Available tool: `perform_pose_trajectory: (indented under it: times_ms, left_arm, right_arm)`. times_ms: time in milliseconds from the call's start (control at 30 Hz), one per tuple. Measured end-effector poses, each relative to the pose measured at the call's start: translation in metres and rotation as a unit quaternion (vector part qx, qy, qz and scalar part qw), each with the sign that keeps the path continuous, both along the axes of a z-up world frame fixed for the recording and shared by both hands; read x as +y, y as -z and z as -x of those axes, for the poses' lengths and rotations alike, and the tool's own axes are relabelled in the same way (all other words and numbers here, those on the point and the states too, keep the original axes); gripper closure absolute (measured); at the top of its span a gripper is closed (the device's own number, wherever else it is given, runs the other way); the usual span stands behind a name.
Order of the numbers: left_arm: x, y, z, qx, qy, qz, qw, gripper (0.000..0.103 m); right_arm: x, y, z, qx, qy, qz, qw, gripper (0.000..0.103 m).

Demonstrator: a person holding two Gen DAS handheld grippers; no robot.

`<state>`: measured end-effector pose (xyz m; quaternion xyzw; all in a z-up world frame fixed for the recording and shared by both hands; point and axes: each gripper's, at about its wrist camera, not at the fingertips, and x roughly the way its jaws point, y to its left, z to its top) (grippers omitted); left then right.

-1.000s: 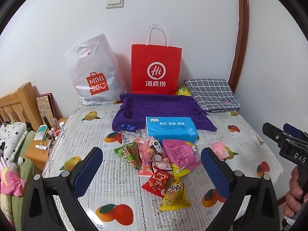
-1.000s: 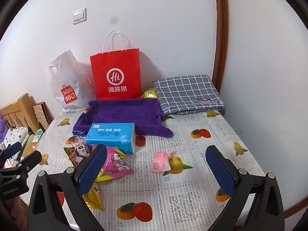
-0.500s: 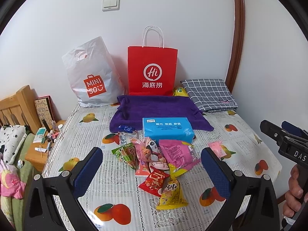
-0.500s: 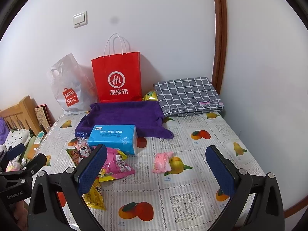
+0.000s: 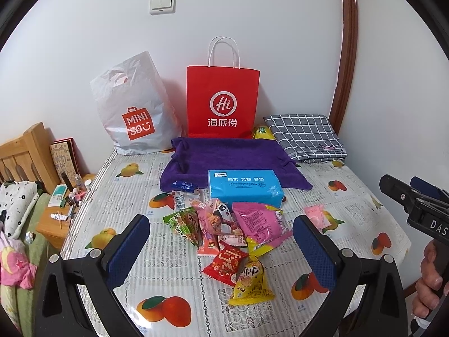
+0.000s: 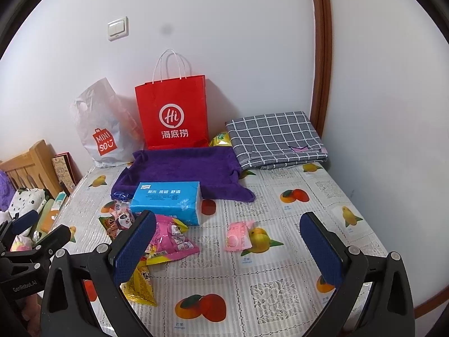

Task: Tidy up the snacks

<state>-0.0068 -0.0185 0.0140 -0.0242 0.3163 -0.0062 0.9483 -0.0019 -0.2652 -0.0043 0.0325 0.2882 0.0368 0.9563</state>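
Note:
Several snack packets lie heaped in the middle of the fruit-print table: a green pack [image 5: 185, 224], a panda pack [image 5: 216, 219], a big pink pack [image 5: 261, 221] [image 6: 171, 238], a red pack [image 5: 226, 262] and a yellow pack [image 5: 249, 283] [image 6: 140, 283]. A small pink packet [image 5: 314, 216] [image 6: 238, 236] lies apart to the right. My left gripper [image 5: 221, 244] hovers open just short of the heap, holding nothing. My right gripper [image 6: 228, 245] is open and empty, in front of the small pink packet.
A blue tissue pack [image 5: 244, 186] lies on the edge of a purple towel [image 5: 233, 157]. Behind stand a red paper bag [image 5: 223, 101] and a white plastic bag [image 5: 134, 109]. A folded checked cloth [image 5: 306, 137] sits back right. A wooden bed frame [image 5: 25, 151] and a cluttered nightstand are to the left.
Both views have drifted only slightly. Nothing on the table has moved, and both grippers have stayed open.

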Motion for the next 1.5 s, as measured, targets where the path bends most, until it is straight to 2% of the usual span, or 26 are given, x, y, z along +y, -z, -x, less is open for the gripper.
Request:
perform_pose_trajectory:
  times_ms: [1500]
  left_arm:
    - [-0.0011, -0.0013, 0.0020, -0.004, 0.007, -0.002, 1.0000, 0.000]
  right_arm:
    - [-0.0009, -0.0053, 0.0082, -0.012, -0.003, -0.014, 1.000, 0.002]
